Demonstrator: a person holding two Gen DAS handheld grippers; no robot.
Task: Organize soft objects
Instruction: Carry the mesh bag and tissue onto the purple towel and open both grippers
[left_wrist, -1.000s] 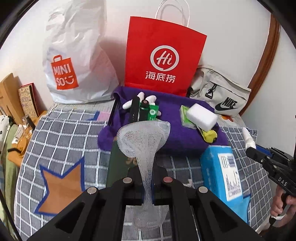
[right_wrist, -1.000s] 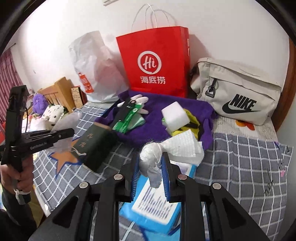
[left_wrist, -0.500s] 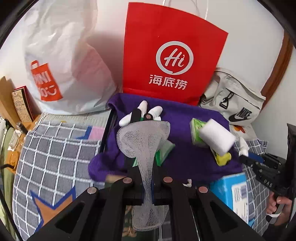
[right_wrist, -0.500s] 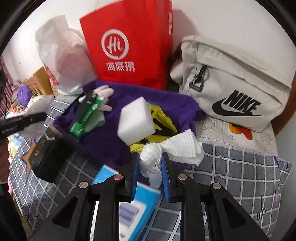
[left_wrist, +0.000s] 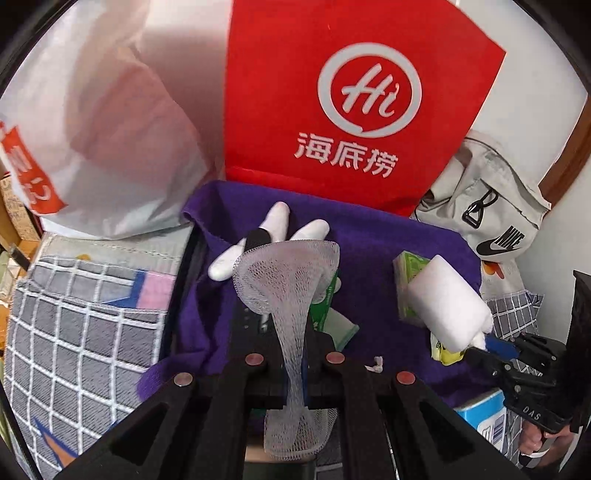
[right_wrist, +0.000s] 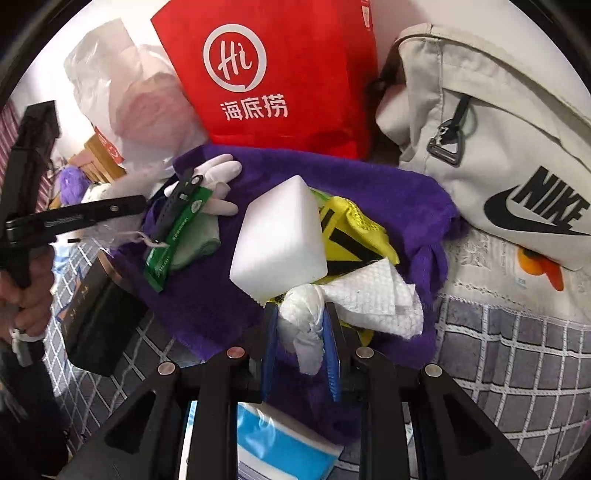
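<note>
"Hi 海底捞" on red paper bag (left_wrist: 354, 110), "NIKE" on beige bag (right_wrist: 491, 147)

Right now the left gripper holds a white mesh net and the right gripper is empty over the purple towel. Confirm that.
Not quite. The right gripper is not empty: the right wrist view shows it shut on a twisted white paper towel above the purple towel. The left gripper does hold the white mesh net.

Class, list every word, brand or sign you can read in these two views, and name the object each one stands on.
"Hi" in a ring, with "海底捞" below: red paper bag.
"NIKE" with swoosh: beige bag.
"DAS": right gripper body, seen from the left wrist.
Orange patch on the white plastic bag: cut off, unreadable.
Green packet, blue pack, left gripper body lettering: too small or blurred.
</note>
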